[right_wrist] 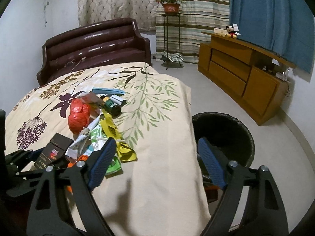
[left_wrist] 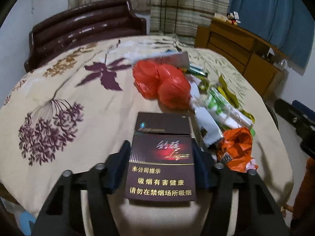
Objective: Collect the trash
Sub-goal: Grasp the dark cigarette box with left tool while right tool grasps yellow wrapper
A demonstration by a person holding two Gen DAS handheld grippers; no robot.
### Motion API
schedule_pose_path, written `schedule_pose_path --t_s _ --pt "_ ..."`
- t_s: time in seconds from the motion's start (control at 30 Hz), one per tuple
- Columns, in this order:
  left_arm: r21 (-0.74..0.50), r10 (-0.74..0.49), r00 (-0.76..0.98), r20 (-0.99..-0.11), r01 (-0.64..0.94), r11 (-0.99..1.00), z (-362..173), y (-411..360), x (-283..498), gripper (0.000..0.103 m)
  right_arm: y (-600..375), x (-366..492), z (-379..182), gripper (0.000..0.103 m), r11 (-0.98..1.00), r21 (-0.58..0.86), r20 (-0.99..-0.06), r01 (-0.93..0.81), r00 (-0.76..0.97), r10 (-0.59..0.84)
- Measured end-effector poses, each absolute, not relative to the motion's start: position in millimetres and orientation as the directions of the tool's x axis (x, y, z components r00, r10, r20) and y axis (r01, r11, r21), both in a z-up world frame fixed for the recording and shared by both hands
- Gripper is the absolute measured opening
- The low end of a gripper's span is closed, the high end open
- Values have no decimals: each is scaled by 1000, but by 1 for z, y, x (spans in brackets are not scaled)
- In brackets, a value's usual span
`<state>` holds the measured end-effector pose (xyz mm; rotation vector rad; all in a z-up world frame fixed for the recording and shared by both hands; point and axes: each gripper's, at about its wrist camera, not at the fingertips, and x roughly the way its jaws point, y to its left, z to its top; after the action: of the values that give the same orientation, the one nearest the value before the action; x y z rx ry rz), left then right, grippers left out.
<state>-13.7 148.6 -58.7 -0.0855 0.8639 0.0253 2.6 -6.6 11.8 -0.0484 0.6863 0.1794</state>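
My left gripper (left_wrist: 161,151) is shut on a dark maroon cigarette box (left_wrist: 161,157) and holds it just above the bed; the box also shows in the right wrist view (right_wrist: 52,151). Beyond it lies a trash pile: a red plastic bag (left_wrist: 163,82) (right_wrist: 78,114), an orange bag (left_wrist: 236,147), white and green wrappers (left_wrist: 216,106), yellow wrappers (right_wrist: 112,127) and a dark green bottle (right_wrist: 112,107). My right gripper (right_wrist: 155,157) is open and empty over the bed's right edge. A black trash bin (right_wrist: 226,131) stands on the floor just right of the bed.
The bed (right_wrist: 157,118) has a floral cream cover and a dark brown headboard (right_wrist: 94,43). A wooden cabinet (right_wrist: 242,74) stands along the right wall. A plant stand with a potted plant (right_wrist: 170,6) is by the curtains.
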Motion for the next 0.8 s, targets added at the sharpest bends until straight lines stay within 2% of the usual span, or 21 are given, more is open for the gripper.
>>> schedule_pose_path --t_s 0.1,0.27,0.53,0.7,0.8 --pt "-106 -44 655 -754 -56 993 -57 157 -14 55 2 6 11 80 980 11 -641 -198 751 159" --pt "-107 -23 672 -741 -85 991 -51 167 -19 55 17 14 9 75 974 2 -652 -226 738 172" --pt "-106 17 678 -735 -140 985 -47 195 -13 55 42 41 -10 53 962 -9 -722 -271 668 182" --pt "-117 18 675 -737 -154 981 -46 205 -9 55 47 51 -15 44 956 -5 -750 -293 633 190" --pt "-125 10 678 -735 -151 981 -45 206 -6 55 49 57 -16 43 950 5 -763 -311 613 204"
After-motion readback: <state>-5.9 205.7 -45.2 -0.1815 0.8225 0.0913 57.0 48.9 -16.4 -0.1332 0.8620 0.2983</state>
